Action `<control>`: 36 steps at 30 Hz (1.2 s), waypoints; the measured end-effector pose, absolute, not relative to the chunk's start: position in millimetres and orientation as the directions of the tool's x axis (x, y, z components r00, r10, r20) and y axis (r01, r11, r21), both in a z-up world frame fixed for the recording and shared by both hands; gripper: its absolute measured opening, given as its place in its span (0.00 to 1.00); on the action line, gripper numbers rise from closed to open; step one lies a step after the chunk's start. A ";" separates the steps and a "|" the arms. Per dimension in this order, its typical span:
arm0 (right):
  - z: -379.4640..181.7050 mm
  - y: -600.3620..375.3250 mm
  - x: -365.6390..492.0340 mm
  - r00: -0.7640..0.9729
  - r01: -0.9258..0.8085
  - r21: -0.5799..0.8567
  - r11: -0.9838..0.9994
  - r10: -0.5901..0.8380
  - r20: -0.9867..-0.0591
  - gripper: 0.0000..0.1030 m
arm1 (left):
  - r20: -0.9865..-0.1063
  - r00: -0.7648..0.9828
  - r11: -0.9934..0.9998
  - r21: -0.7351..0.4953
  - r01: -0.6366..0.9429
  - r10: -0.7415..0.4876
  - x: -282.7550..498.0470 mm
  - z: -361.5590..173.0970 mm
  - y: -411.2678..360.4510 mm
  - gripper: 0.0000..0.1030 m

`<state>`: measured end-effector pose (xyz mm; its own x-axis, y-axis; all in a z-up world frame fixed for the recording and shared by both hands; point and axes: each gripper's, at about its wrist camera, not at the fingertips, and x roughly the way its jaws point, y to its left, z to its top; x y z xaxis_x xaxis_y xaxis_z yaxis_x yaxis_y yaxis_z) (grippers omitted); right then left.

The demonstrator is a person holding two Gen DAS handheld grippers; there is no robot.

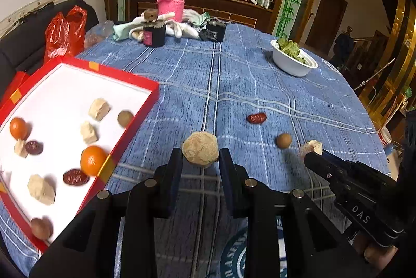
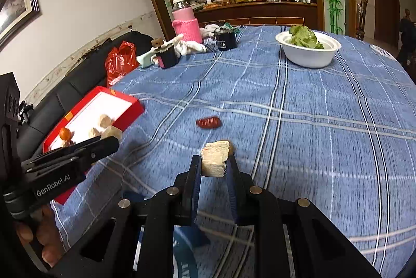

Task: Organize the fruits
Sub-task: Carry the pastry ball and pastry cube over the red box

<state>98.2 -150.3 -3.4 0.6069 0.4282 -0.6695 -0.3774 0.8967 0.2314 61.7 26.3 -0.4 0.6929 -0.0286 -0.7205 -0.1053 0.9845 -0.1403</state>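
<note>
Fruit chunks: left gripper pinches a beige ball, right gripper a pale wedge, both over the cloth (box nearby). Light pinches, either could slip off mid-carry.

My dining room at home: blue plaid tablecloth, black sofa, wooden cabinet cluttered behind, framed picture.

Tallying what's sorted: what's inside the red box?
In the red box: two oranges, two red dates, two brown round fruits, and pale chunks. Its near corner is out of frame.
</note>
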 end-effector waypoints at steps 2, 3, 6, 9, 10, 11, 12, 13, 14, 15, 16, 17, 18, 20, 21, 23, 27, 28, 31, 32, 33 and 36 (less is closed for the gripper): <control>-5.2 -150.1 91.4 0.605 -0.376 0.230 0.898 0.426 -0.673 0.19 | -0.723 0.690 0.983 -0.142 -0.113 -0.026 57.9 -1.9 28.7 0.25; -5.6 -149.4 88.6 0.605 -0.376 0.229 0.898 0.426 -0.673 0.19 | -0.724 0.690 0.983 -0.140 -0.118 -0.021 55.9 -2.3 29.8 0.25; -6.2 -144.5 80.0 0.603 -0.382 0.230 0.895 0.429 -0.673 0.19 | -0.725 0.688 0.982 -0.133 -0.136 -0.003 49.4 -1.5 33.2 0.25; -5.4 -137.8 74.2 0.599 -0.391 0.228 0.892 0.435 -0.673 0.19 | -0.723 0.691 0.979 -0.134 -0.152 0.008 42.7 -0.1 37.0 0.25; -5.0 -135.3 72.8 0.597 -0.396 0.226 0.890 0.437 -0.673 0.19 | -0.724 0.690 0.979 -0.131 -0.156 0.013 40.8 0.2 38.4 0.26; -4.6 -132.5 71.5 0.596 -0.400 0.225 0.888 0.439 -0.673 0.19 | -0.725 0.688 0.978 -0.129 -0.162 0.018 39.1 0.1 40.2 0.26; -3.9 -128.8 69.8 0.593 -0.407 0.224 0.886 0.443 -0.672 0.19 | -0.725 0.688 0.977 -0.129 -0.168 0.022 37.4 -0.1 42.4 0.26; -3.1 -125.7 68.8 0.591 -0.413 0.223 0.883 0.446 -0.672 0.19 | -0.726 0.687 0.976 -0.131 -0.175 0.026 36.1 0.0 45.1 0.26; -2.4 -122.3 67.8 0.589 -0.419 0.222 0.881 0.449 -0.672 0.19 | -0.726 0.687 0.975 -0.133 -0.178 0.026 35.4 0.1 47.5 0.26; -1.3 -118.5 66.8 0.588 -0.426 0.220 0.878 0.453 -0.670 0.19 | -0.725 0.688 0.973 -0.137 -0.186 0.029 33.9 0.5 50.9 0.26; 0.1 -113.3 65.6 0.586 -0.434 0.218 0.874 0.458 -0.668 0.19 | -0.724 0.689 0.972 -0.137 -0.191 0.034 32.3 1.0 53.4 0.26; 0.9 -109.9 64.9 0.584 -0.440 0.219 0.871 0.463 -0.667 0.19 | -0.724 0.689 0.971 -0.138 -0.195 0.036 31.4 1.3 55.4 0.26; 1.9 -106.1 64.1 0.583 -0.446 0.219 0.868 0.467 -0.665 0.19 | -0.723 0.690 0.970 -0.141 -0.200 0.038 30.2 1.6 58.1 0.26; 3.8 -97.3 62.4 0.581 -0.460 0.214 0.861 0.475 -0.661 0.19 | -0.720 0.692 0.968 -0.141 -0.208 0.044 28.2 2.2 61.6 0.26; 4.1 -94.6 61.7 0.580 -0.464 0.214 0.860 0.477 -0.660 0.19 | -0.720 0.693 0.967 -0.142 -0.210 0.045 27.1 2.5 63.2 0.26; 5.1 -88.5 60.3 0.576 -0.473 0.215 0.855 0.484 -0.658 0.18 | -0.717 0.696 0.965 -0.144 -0.218 0.051 25.5 3.6 66.6 0.26; 7.4 -80.1 57.5 0.573 -0.488 0.212 0.847 0.494 -0.654 0.18 | -0.709 0.703 0.961 -0.151 -0.231 0.057 22.5 6.9 73.4 0.26; 8.1 -78.8 56.9 0.573 -0.491 0.210 0.845 0.495 -0.654 0.18 | -0.708 0.703 0.960 -0.152 -0.234 0.060 22.2 7.0 74.6 0.26; 8.9 -75.2 56.3 0.572 -0.496 0.208 0.843 0.498 -0.652 0.18 | -0.712 0.700 0.959 -0.150 -0.241 0.064 21.8 5.1 75.7 0.26; 9.1 -75.0 56.3 0.574 -0.496 0.209 0.843 0.498 -0.650 0.18 | -0.713 0.698 0.959 -0.148 -0.242 0.066 21.9 4.4 75.7 0.26; 9.3 -75.0 56.1 0.574 -0.495 0.211 0.843 0.500 -0.648 0.18 | -0.715 0.696 0.959 -0.147 -0.243 0.067 21.9 4.0 75.6 0.26; 8.9 -75.7 55.7 0.576 -0.496 0.215 0.841 0.504 -0.644 0.18 | -0.710 0.701 0.959 -0.150 -0.242 0.066 20.5 4.1 75.7 0.26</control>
<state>55.7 -75.7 8.9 0.5757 0.5038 -0.6440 -0.4959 0.8414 0.2150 20.5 75.7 4.1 0.7009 0.0657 -0.7102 -0.2421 0.9585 -0.1504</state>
